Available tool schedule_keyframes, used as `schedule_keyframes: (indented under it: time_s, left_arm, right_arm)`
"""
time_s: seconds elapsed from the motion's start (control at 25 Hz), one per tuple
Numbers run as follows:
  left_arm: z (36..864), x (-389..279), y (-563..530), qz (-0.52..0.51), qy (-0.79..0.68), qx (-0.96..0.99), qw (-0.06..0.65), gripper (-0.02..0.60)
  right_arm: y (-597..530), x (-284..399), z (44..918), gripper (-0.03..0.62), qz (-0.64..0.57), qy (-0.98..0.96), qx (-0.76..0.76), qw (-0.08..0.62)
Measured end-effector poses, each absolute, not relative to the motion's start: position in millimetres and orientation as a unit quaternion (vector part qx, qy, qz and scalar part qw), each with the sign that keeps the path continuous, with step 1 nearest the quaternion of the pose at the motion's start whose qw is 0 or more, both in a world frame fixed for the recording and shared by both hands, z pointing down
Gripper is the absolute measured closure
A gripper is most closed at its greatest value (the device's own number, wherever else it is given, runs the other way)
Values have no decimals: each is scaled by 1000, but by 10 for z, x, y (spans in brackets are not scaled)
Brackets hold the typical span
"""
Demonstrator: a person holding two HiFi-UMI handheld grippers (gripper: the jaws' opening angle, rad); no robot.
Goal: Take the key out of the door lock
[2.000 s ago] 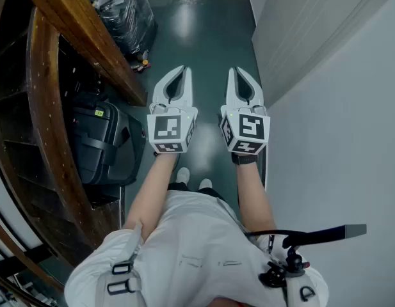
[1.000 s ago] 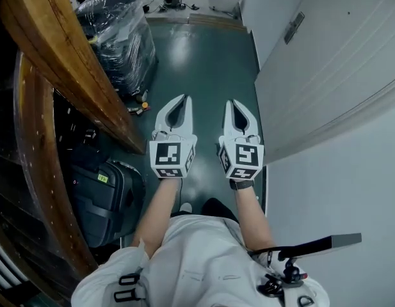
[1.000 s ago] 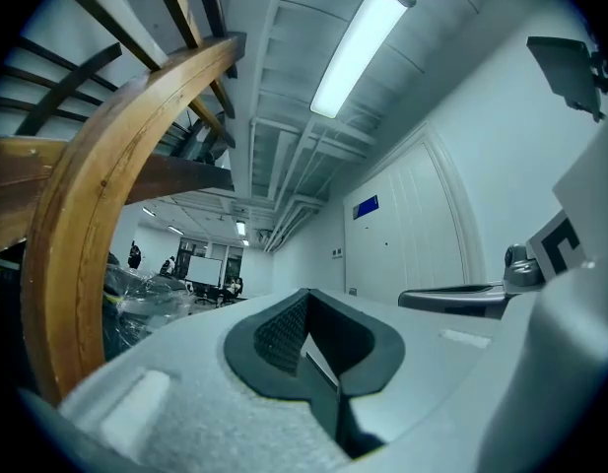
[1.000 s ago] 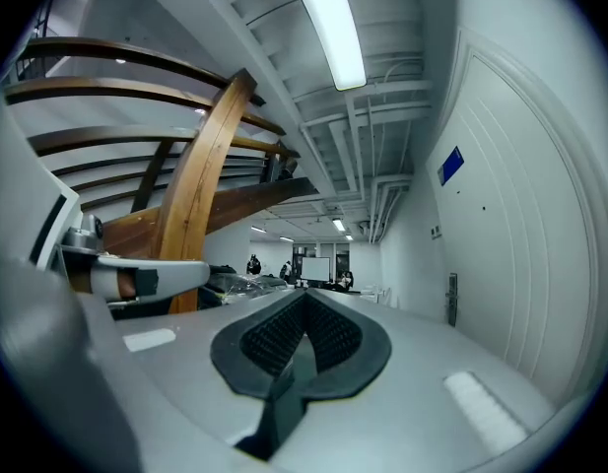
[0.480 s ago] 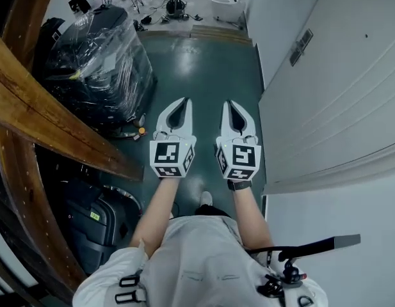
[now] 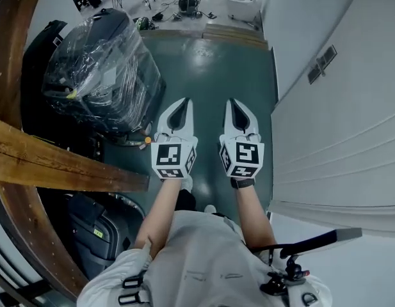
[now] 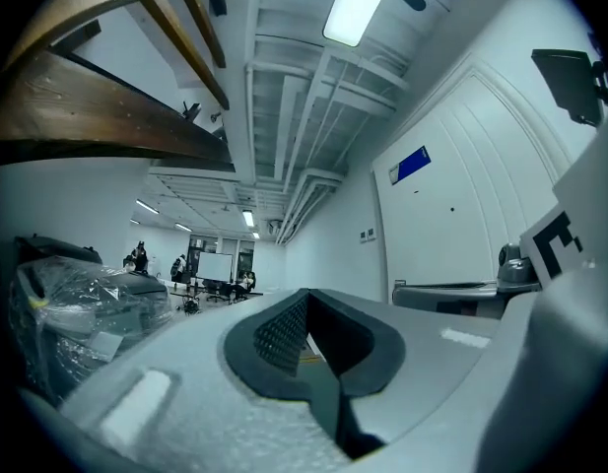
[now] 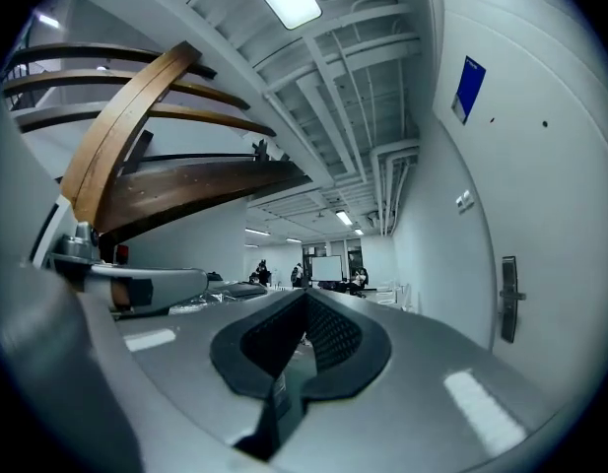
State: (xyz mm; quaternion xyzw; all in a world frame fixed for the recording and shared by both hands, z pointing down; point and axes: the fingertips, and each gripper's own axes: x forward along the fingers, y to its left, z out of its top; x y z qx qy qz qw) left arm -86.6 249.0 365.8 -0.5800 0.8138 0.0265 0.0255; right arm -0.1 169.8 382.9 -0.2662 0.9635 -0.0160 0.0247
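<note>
In the head view both grippers are held side by side over the green floor (image 6: 210,75), pointing down the corridor. My left gripper (image 6: 182,101) is shut with nothing in it, and so is my right gripper (image 6: 234,101). A white panelled door (image 6: 338,126) runs along the right, with a dark lock plate (image 6: 325,61) ahead of the right gripper and apart from it. In the right gripper view the same lock plate with its handle (image 8: 507,299) sits on the door at the right, beyond the shut jaws (image 8: 305,292). No key can be made out at this distance.
A black bundle wrapped in clear plastic (image 6: 101,69) stands at the left of the corridor. A curved wooden stair beam (image 6: 63,165) crosses the lower left above a black case (image 6: 95,229). A low step (image 6: 235,34) ends the green floor; people stand far off (image 7: 136,259).
The whole view has advanced along the corridor: the wrapped bundle and the door's lock plate have drawn nearer. Both grippers stay shut and side by side in front of the person.
</note>
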Motion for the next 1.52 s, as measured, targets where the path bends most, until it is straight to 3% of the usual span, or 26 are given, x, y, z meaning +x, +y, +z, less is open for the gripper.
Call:
schedule_keyframes:
  time_s: [0.48, 0.68, 1.04, 1.52]
  left_arm:
    - [3574, -2729, 1001, 51, 775, -630, 22, 581]
    - [3594, -3162, 321, 61, 751, -658, 11, 581]
    - [3609, -2718, -1305, 73, 655, -752, 8, 581]
    - [3522, -1020, -3293, 52, 490, -870, 12, 581]
  right_arm:
    - [362, -1791, 3738, 592, 12, 948, -317, 13]
    - [-235, -2046, 3760, 592, 15, 933, -360, 0]
    - [-1649, -1500, 3751, 592, 11, 883, -469, 18]
    - [-3228, 93, 3758, 592, -15, 789, -612, 54]
